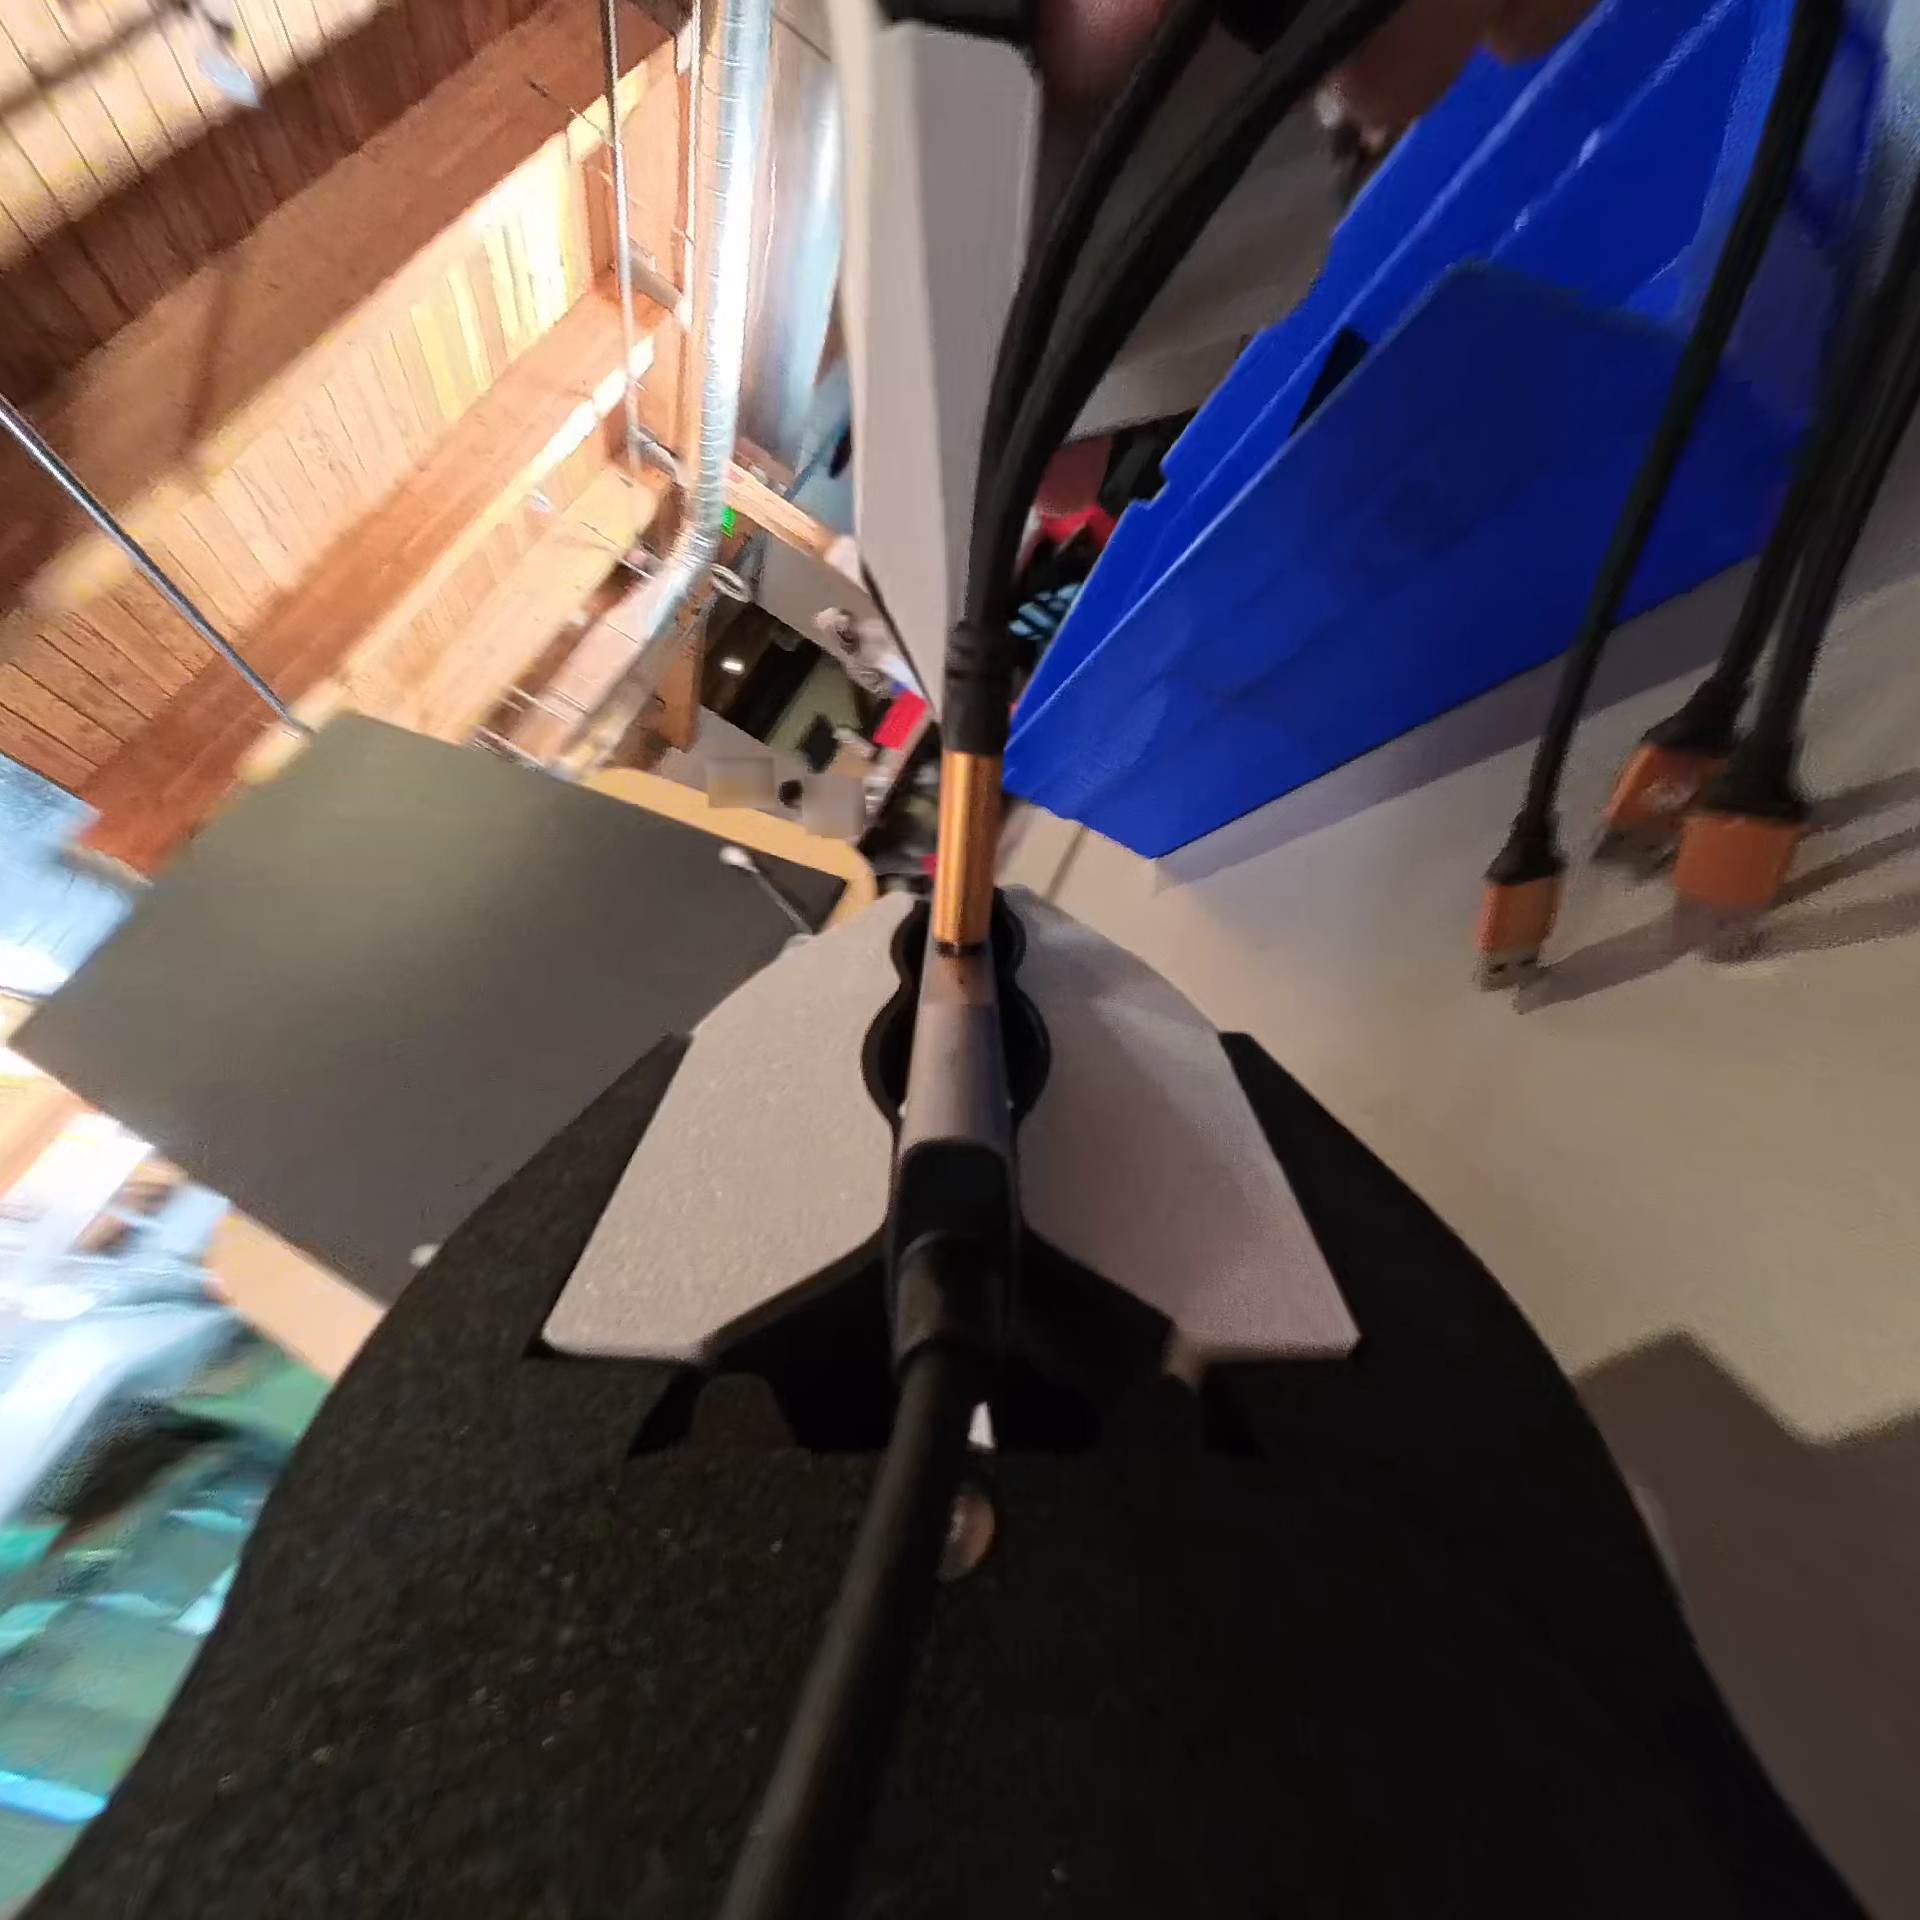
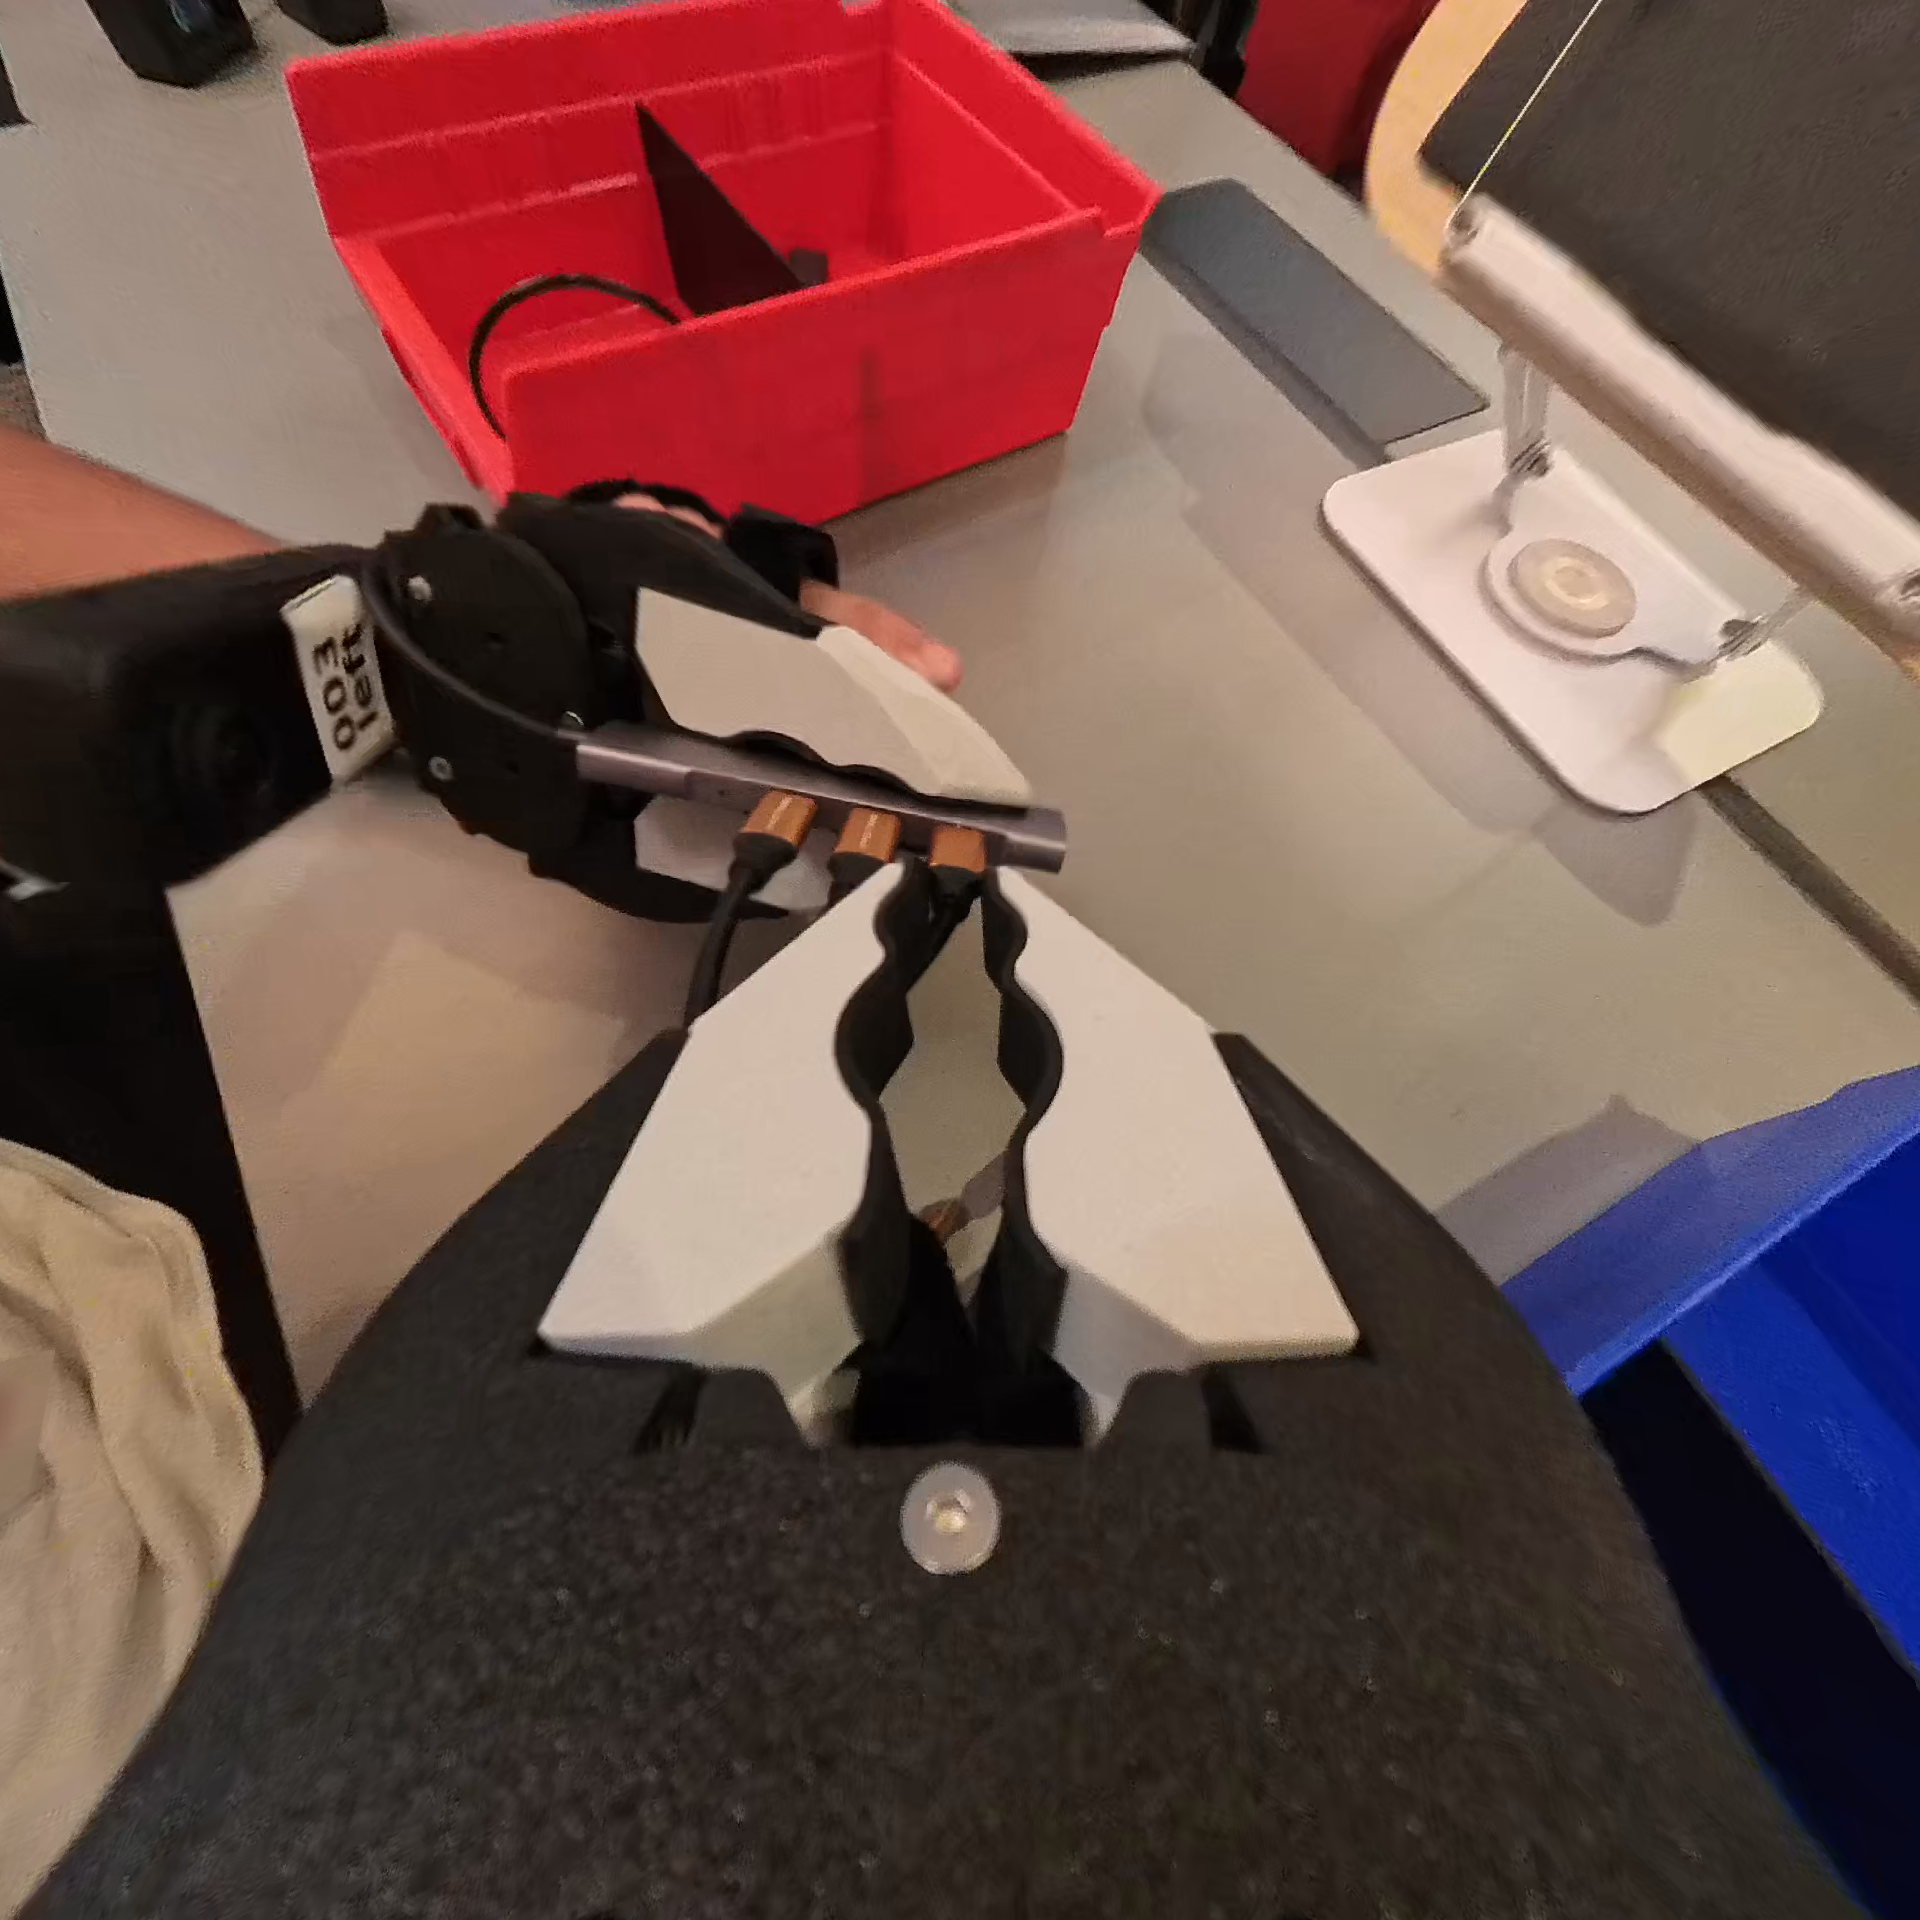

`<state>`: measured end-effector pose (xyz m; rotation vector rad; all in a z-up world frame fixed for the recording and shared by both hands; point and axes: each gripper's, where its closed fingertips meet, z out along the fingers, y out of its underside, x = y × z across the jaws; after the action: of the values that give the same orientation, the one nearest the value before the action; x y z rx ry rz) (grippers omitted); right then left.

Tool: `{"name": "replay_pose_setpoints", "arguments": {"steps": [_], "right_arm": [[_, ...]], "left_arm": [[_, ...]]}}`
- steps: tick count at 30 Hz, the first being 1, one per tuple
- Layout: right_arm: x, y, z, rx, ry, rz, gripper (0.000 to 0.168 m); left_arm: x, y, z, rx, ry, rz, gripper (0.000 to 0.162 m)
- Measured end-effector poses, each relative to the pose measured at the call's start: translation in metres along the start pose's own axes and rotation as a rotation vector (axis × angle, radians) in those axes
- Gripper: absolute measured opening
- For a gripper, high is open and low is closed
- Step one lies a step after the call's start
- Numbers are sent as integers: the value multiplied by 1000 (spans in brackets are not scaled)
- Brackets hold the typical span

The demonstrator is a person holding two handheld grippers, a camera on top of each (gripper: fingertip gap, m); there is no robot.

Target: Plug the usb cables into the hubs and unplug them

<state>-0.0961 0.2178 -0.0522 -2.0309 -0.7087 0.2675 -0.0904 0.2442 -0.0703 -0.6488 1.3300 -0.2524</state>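
My left hand-held gripper (image 2: 831,769) clamps the grey hub (image 2: 821,795); right hand-held gripper (image 2: 940,894), parted, probably around the end plug (image 2: 956,850), should squeeze squarely.

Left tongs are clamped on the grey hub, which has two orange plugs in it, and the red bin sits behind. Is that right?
Not quite: the grey hub carries three orange plugs, not two, as the right wrist view shows. The rest holds: the left tongs are clamped on the hub, and the red bin sits behind it on the table.
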Motion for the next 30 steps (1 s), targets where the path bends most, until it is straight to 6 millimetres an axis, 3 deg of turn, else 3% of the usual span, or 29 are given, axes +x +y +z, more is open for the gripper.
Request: {"name": "replay_pose_setpoints", "arguments": {"steps": [2, 4, 6, 8, 11, 14, 17, 21, 28, 30], "right_arm": [[18, -22, -14, 127, 105, -18, 16], [35, -43, -42, 291, 165, 50, 17], [39, -52, -70, 465, 85, 178, 21], [35, -47, -82, 554, -66, 298, 34], [19, -30, -62, 499, -210, 348, 55], [3, -29, -40, 479, -256, 291, 55], [1, -26, -19, 419, -251, 289, 56], [-11, -25, -12, 430, -335, 306, 41], [-15, -21, -20, 491, -373, 325, 14], [-21, -23, -25, 514, -427, 345, 11]], "left_arm": [[-6, 6, 2, -15, 35, -159, 10], [-15, 19, 4, -52, 72, -339, 10], [-25, 23, 5, -39, 128, -573, 10], [-31, 17, 4, 19, 219, -801, 10], [-32, -2, 2, 103, 405, -1070, 10], [-28, -21, -1, 143, 537, -1145, 10], [-20, -40, -6, 172, 657, -1187, 10], [-17, -57, -13, 227, 744, -1294, 10], [-16, -61, -16, 221, 788, -1415, 10], [-17, -61, -20, 213, 805, -1433, 27]]}}
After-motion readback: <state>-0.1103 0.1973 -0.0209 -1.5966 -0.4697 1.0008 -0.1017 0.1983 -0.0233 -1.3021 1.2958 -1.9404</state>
